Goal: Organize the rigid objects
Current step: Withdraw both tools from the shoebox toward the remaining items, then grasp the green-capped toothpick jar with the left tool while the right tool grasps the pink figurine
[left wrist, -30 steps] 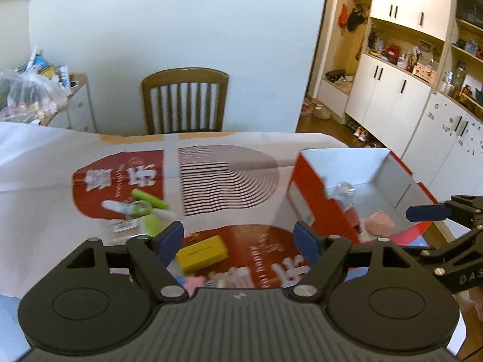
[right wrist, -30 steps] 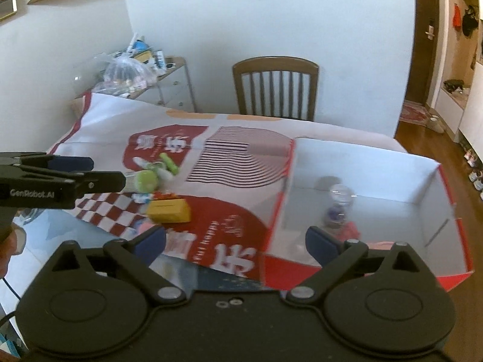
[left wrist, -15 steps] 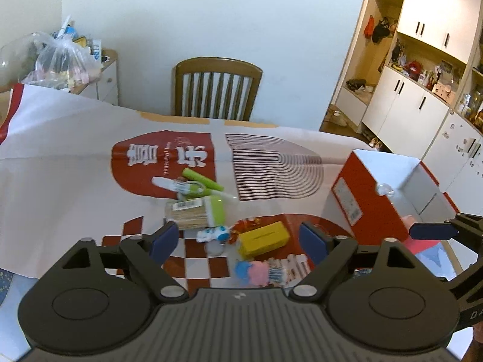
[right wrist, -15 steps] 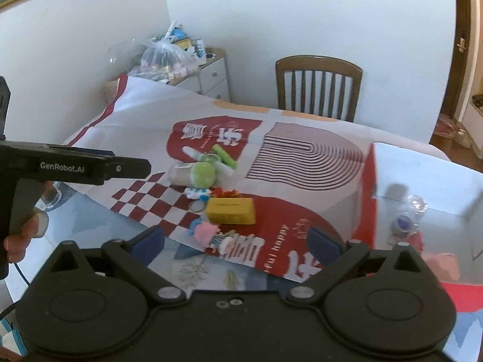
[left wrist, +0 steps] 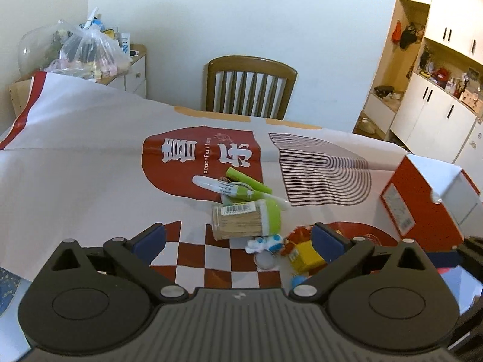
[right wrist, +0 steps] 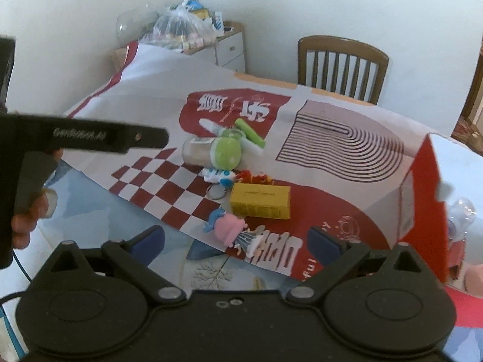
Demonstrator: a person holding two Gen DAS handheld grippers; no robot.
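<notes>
Both grippers swung from the red box (right wrist: 422, 199) to the toys — left gripper (left wrist: 238, 235) opening, right gripper (right wrist: 235, 238) apart, both empty; next, probably grab the toothpick jar (left wrist: 241, 220).

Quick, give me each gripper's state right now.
Left gripper: jaws opening, nothing between the pads, holding nothing.
Right gripper: open, holding nothing.
</notes>
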